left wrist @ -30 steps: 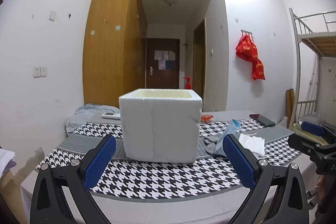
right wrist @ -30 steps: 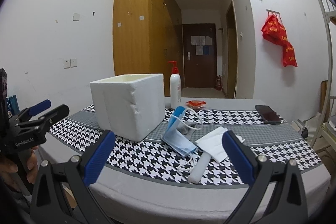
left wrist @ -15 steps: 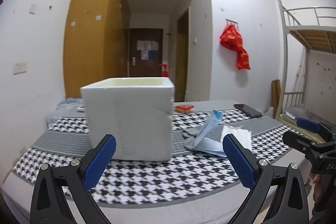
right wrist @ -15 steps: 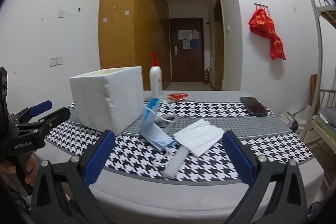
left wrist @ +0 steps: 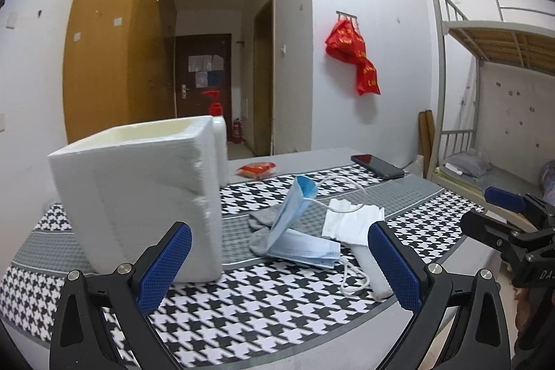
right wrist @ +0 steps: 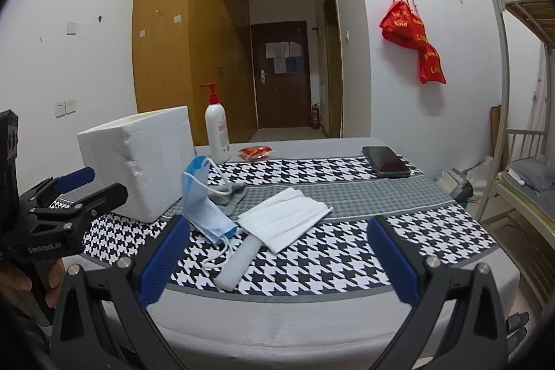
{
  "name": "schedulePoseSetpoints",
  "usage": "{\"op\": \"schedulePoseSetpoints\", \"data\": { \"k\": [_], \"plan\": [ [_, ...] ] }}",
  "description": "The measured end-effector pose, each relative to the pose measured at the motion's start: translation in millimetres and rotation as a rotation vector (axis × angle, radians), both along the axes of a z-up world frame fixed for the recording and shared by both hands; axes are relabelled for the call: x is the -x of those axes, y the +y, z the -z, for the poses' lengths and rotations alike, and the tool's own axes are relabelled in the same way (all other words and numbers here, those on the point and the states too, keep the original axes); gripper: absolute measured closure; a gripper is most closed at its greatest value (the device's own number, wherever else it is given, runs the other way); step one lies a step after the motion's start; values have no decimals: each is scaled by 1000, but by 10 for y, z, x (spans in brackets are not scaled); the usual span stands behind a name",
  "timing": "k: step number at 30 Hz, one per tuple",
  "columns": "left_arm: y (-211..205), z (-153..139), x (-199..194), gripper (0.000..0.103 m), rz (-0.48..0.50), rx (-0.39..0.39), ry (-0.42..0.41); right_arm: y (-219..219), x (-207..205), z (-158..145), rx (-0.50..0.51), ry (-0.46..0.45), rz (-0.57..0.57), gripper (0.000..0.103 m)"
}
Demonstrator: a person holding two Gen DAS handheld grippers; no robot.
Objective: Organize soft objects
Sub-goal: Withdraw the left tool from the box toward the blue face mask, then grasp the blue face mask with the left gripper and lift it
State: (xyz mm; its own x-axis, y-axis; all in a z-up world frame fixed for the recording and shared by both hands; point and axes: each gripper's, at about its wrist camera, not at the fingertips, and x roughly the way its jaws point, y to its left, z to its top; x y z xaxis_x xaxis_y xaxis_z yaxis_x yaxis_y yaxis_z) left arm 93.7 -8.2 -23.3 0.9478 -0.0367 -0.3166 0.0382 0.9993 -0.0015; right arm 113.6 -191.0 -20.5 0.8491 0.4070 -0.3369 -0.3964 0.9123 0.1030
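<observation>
Plainly, both grippers hang in the air above the near edge of the table [right wrist: 277, 311], each with its blue-padded fingers spread wide apart and nothing between them. The left gripper [left wrist: 277, 262] touches nothing; its left finger [left wrist: 166, 266] shows in front of the white foam box [left wrist: 138, 196], and its right finger [left wrist: 393, 266] in front of the near end of the white roll [left wrist: 371, 273]. The right gripper [right wrist: 277, 260] also holds nothing and touches nothing; it faces the pile of soft things from the near side.

The soft things lie together on the checked cloth [right wrist: 347, 172], just to the right of the foam box. A blue face mask [right wrist: 203, 207] is folded so that one half stands up and the other lies flat, its white ear loops trailing toward the near edge. A grey sock [right wrist: 227, 193] lies behind it, partly hidden by the mask. A white face mask [right wrist: 288, 221] lies flat beside the blue one, and the white roll rests against its near corner.

Behind the box stands a pump bottle [right wrist: 216, 130]. A small red packet [right wrist: 255, 151] and a black phone [right wrist: 388, 162] lie farther back on the table.
</observation>
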Motion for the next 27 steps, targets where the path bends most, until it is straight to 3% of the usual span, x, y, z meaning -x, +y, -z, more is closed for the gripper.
{"op": "schedulePoseSetpoints", "data": {
  "k": [10, 19, 27],
  "plan": [
    [-95, 67, -319, 3, 55, -21, 68, -46, -191, 79, -3, 44, 6, 0],
    [-52, 169, -630, 13, 48, -11, 184, 27, -432, 189, 9, 88, -14, 0],
    [-122, 216, -883, 29, 48, -32, 247, -25, -577, 248, -7, 105, -18, 0]
  ]
}}
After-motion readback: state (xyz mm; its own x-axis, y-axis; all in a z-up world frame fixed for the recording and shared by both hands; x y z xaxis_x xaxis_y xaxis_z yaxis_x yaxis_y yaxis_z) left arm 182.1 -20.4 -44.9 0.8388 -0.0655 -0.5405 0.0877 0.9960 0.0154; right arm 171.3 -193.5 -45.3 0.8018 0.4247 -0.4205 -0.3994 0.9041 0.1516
